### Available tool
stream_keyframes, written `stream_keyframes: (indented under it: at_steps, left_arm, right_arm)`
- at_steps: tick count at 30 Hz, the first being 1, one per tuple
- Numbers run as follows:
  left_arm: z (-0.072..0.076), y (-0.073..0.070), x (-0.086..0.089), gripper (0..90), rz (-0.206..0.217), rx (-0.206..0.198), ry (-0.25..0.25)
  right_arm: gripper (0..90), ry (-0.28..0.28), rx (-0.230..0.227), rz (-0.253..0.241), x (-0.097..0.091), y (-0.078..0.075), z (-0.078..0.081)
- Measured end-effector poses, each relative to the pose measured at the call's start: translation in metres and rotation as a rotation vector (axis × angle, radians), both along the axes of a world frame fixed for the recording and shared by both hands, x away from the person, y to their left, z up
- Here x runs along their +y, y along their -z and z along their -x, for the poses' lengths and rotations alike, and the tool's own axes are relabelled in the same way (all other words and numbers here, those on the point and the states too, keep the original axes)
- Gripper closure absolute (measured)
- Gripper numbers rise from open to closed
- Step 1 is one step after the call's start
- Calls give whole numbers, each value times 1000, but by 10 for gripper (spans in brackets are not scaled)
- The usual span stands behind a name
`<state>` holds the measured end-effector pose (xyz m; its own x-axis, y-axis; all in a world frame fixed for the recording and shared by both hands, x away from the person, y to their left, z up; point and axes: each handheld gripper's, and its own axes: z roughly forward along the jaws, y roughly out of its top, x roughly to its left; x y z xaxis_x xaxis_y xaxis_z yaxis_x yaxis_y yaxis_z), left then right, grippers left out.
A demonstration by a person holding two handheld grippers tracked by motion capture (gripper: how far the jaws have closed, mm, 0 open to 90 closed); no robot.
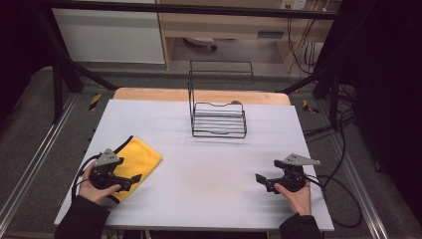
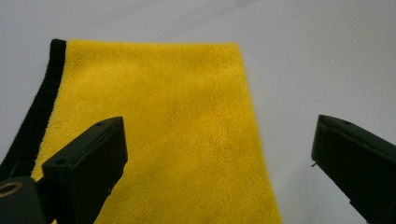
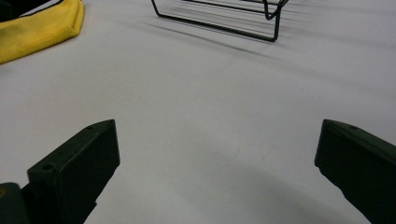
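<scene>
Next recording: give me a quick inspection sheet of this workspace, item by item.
Surface: white table top, bare in the middle.
Job's things: folded yellow cloth with a black edge, flat at the left; black wire rack at the back centre.
Clutter: nothing seen.
Grippers: left hand-held gripper over the cloth, jaws open, nothing held; right hand-held gripper over bare table, jaws open.
Cables: black cable loops off the right edge.
Surroundings: dark frame bars, grey floor, wooden desk behind.

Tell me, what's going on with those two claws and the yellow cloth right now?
Left gripper open, over yellow cloth, not gripping. Right gripper open, over bare table. Wire rack far off, nothing in the way.
</scene>
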<state>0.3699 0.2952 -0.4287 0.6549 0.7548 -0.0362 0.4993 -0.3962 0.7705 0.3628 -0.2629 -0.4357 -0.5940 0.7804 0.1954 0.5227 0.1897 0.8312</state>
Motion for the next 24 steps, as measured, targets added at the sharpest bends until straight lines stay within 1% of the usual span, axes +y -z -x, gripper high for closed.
stream_keyframes:
  at_steps: [3, 11, 14, 17, 24]
  left_arm:
    - [0, 0, -1, 35, -3, -1, 3]
    - [0, -1, -4, 32, 5, 1, 6]
    - [0, -2, -4, 32, -1, -1, 10]
    - [0, -4, -4, 33, 10, -1, 9]
    - [-2, -10, -10, 39, -3, -5, 5]
  right_arm:
    - [5, 1, 0, 1, 0, 0, 0]
    - [5, 0, 0, 13, 1, 1, 1]
    - [5, 0, 1, 17, 1, 1, 0]
    - [5, 1, -5, 22, 3, 0, 0]
    - [5, 3, -4, 25, 4, 0, 0]
